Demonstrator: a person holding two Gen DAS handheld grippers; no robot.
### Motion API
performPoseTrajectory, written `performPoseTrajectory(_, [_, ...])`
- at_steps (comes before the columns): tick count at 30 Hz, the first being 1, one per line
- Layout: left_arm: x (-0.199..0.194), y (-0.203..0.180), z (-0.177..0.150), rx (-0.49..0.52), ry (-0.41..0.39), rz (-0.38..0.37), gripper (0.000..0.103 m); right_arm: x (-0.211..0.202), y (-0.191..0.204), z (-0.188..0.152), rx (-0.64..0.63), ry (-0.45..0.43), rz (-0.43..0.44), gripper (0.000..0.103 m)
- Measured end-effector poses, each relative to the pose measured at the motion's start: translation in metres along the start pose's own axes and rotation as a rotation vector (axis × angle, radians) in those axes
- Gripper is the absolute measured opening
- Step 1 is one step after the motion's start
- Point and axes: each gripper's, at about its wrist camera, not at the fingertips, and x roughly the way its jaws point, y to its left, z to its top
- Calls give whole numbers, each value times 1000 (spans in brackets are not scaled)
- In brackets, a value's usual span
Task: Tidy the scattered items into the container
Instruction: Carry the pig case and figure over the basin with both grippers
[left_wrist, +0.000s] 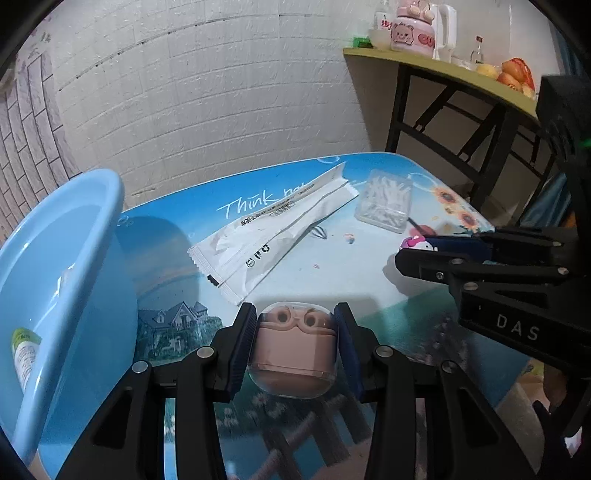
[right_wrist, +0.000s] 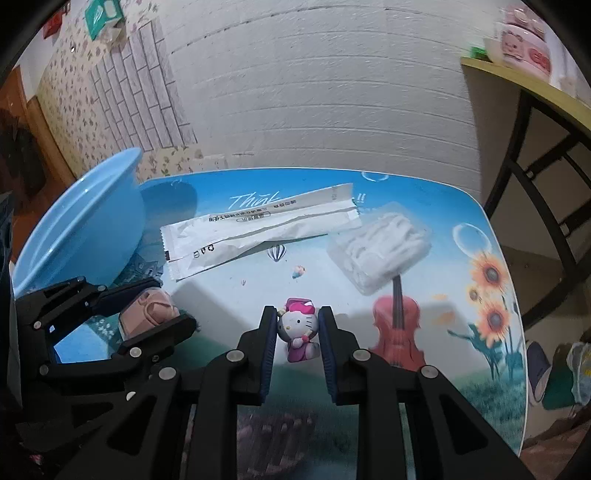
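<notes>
White packet (right_wrist: 258, 229) lengthwise across table (right_wrist: 424, 387)

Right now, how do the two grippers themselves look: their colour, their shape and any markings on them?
Both are black plastic linkage frames joined by round silver pins. The left gripper has flat fingers lined with dark blue ribbed pads. The right gripper is built the same, with blue pads on its fingers. In the left wrist view, white letters "DAS" mark its black body. No cables or sleeves show.
</notes>
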Motion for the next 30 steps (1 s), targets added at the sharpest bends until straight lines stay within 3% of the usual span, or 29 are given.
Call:
performPoseTrajectory(13, [-36, -11, -10, -10, -49, -25, 41, -46, 4, -31, 85, -38, -7, 23])
performPoseTrajectory(30, [-91, 2, -1, -51, -179, 10, 41, -95, 22, -25, 74, -138, -9, 23])
